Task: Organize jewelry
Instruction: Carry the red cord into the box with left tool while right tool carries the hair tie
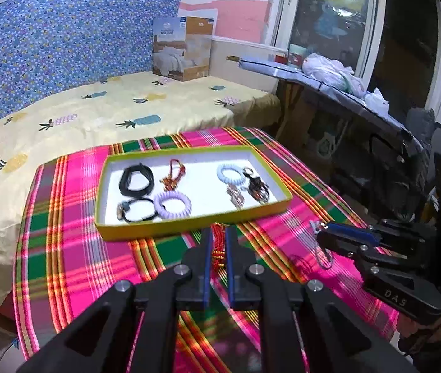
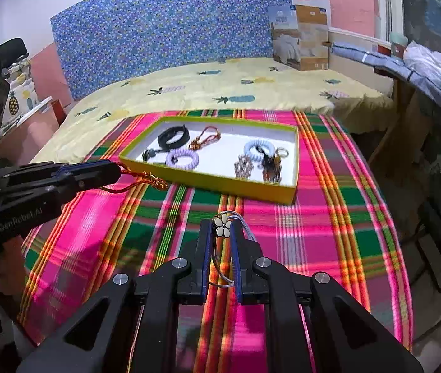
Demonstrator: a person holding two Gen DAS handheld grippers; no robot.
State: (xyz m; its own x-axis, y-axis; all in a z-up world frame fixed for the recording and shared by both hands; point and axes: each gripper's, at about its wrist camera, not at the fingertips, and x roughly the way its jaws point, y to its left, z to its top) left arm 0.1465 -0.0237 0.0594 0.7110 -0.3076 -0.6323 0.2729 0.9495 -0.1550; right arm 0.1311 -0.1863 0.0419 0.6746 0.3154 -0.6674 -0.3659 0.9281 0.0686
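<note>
Mostly done, by my read: the yellow-rimmed tray on the plaid tabletop already holds 7 pieces, 2 are in the grippers, and I see nothing else loose on the cloth

In the tray:
- black band, far left
- black cord bracelet, near left
- lilac coil bracelet, beside it
- red-orange knotted cord, far middle
- pale blue coil bracelet, right
- silver clip piece and dark tortoise clip, near right

Left to place:
- left gripper: fingers clamped on a red beaded cord, tips just short of the tray's near wall. In the right wrist view the cord's loop and gold knot trail onto the cloth just beside the tray's near-left corner
- right gripper: fingers closed on a white flower-charm bracelet, thin wire loops hanging between and behind them. It sits over the tabletop, near the tray's front wall but apart from it

Remaining, as a judgement: carry both pieces over the wall and drop them in free white floor, most of it in the tray's middle. The trailing red cord could snag the rim on the way over
</note>
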